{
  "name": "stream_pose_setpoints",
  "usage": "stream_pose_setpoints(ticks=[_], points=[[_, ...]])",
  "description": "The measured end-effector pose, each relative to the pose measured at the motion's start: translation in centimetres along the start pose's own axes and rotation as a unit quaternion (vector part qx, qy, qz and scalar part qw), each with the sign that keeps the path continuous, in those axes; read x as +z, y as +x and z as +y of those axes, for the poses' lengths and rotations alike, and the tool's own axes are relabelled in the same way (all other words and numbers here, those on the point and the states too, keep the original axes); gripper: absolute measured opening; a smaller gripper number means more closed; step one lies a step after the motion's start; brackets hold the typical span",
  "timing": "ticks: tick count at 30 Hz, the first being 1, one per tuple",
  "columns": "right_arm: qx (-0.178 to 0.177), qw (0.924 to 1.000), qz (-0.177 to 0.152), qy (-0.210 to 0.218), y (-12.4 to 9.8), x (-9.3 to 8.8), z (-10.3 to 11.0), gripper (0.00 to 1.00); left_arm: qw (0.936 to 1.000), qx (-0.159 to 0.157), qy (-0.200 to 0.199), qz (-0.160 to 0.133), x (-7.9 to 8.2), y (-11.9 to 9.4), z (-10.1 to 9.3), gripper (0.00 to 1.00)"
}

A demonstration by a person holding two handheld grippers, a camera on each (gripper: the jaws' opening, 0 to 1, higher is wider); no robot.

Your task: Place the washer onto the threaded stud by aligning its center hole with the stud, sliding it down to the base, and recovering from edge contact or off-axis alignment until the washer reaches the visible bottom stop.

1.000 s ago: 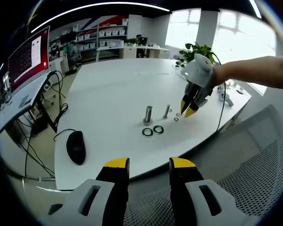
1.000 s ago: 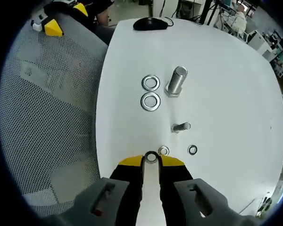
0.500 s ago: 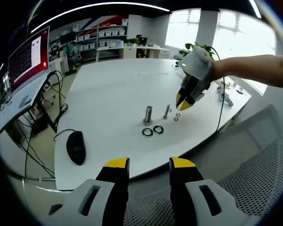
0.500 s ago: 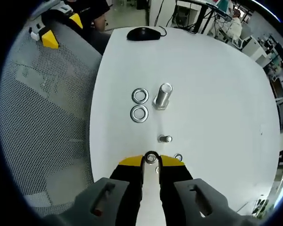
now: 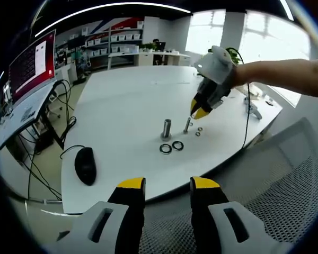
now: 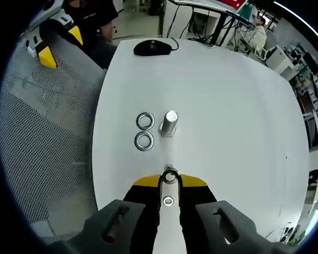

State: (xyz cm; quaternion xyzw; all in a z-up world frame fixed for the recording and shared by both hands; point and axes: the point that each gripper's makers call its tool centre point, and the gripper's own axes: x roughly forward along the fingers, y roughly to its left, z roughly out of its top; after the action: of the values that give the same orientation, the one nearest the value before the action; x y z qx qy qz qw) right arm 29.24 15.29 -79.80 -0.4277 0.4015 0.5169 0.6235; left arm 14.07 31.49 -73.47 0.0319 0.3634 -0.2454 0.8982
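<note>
Right gripper point(image 6: 169, 179), higher now, pinching washer point(image 6: 170, 176).

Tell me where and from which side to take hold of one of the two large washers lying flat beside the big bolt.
Grip the large washer across its rim, coming down from above with one jaw in the center hole and one outside. It lies flat on the table, so no edge stands up for a side pinch. Probably approach from the side away from the big bolt, which stands upright close by.
</note>
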Motion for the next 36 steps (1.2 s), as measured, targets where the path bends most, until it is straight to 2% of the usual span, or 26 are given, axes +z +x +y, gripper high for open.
stream_pose_setpoints(ticks=[17,28,36], points=[[0.017,0.9997,0.016,-0.006,0.4,0.3,-0.5,0.13,0.9997,-0.01,0.01,0.019,-0.5,0.1,-0.4,0.3],[0.028,0.9991,0.029,-0.012,1.1,-0.1,-0.4,0.13,0.9984,-0.036,0.0,0.043,-1.2,0.4,-1.3,0.09],[0.031,0.9988,0.037,-0.011,1.9,-0.4,-0.3,0.13,0.9973,-0.047,0.01,0.056,-1.5,0.4,-1.7,0.07]])
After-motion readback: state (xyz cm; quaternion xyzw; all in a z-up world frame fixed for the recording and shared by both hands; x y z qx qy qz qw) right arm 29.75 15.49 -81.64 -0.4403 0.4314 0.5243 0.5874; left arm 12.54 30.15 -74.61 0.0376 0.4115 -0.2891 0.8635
